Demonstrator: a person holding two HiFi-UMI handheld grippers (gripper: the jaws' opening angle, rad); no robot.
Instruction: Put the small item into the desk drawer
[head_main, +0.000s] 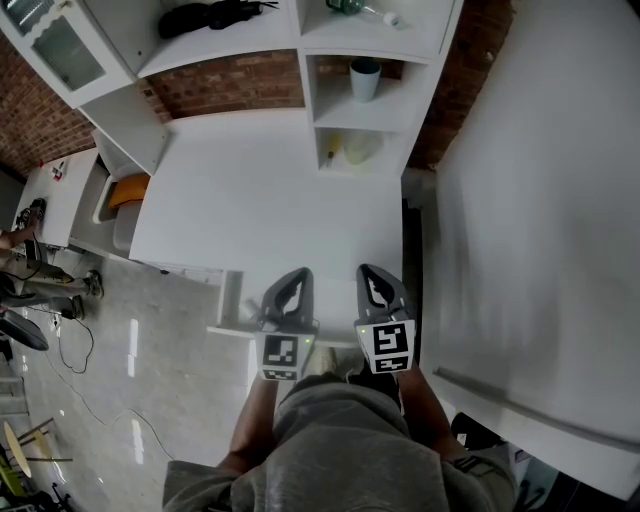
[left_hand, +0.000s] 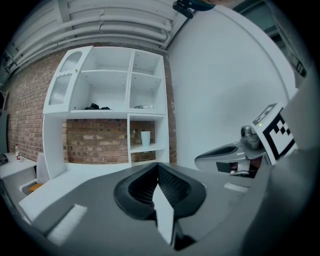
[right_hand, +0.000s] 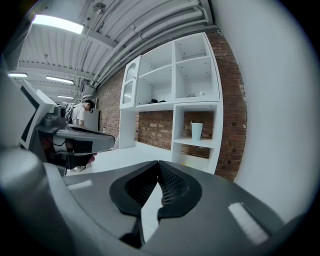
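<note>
My left gripper (head_main: 297, 274) and right gripper (head_main: 369, 271) hover side by side over the near edge of the white desk (head_main: 260, 190). Each has its jaws shut, tips touching, with nothing between them. The left gripper view shows its closed jaws (left_hand: 158, 165) and the right gripper (left_hand: 232, 152) beside them. The right gripper view shows its closed jaws (right_hand: 159, 163) with the left gripper (right_hand: 75, 135) at the left. A small pale yellow item (head_main: 334, 150) lies in the lowest shelf cubby. A white panel (head_main: 229, 300) under the desk's front edge may be the drawer; I cannot tell.
A white shelf unit (head_main: 365, 110) stands at the back of the desk against a brick wall, with a pale cup (head_main: 365, 78) in its middle cubby. A large white wall panel (head_main: 540, 220) rises on the right. A person (right_hand: 82, 112) stands far off to the left.
</note>
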